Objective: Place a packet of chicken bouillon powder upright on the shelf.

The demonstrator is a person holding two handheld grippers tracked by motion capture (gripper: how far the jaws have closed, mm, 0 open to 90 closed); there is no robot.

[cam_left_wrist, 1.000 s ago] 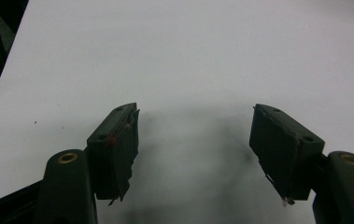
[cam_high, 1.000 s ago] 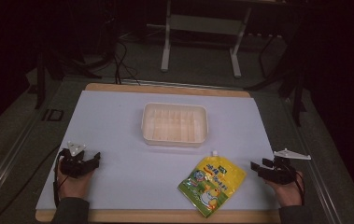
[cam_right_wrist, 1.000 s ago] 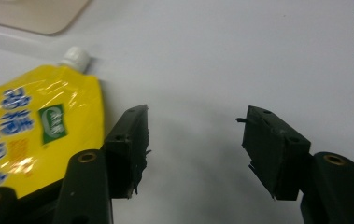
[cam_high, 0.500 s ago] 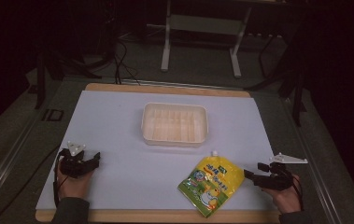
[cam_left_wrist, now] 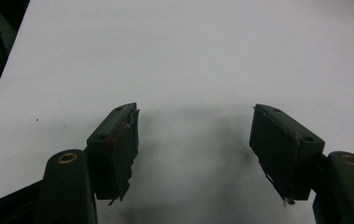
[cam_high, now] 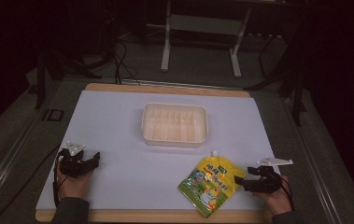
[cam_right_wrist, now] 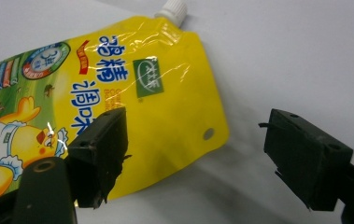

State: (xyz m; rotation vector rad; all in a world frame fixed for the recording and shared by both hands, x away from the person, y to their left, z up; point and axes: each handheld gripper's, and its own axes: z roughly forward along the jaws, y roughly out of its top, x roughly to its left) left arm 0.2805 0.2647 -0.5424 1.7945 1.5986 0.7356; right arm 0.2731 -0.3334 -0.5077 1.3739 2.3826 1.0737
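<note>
Currently right gripper [cam_high: 241, 181] jaws spread wide, empty, one jaw over the edge of the yellow spouted pouch [cam_high: 211, 184] lying flat near the white tray [cam_high: 175, 123]. Left gripper [cam_high: 89, 160] wide open, empty.

The high view sits above the person's side and looks forward and down over the whole white tabletop [cam_high: 118, 121], with dark floor beyond. The left gripper view rides low on the left tongs [cam_left_wrist: 193, 140], super close to the surface, looking out along the jaws across bare white tabletop. The right gripper view does the same from the right tongs [cam_right_wrist: 195, 140], pointed at the yellow pouch [cam_right_wrist: 118, 84]. That pouch [cam_high: 211, 184] is what it shares with the high view, near the front right.
</note>
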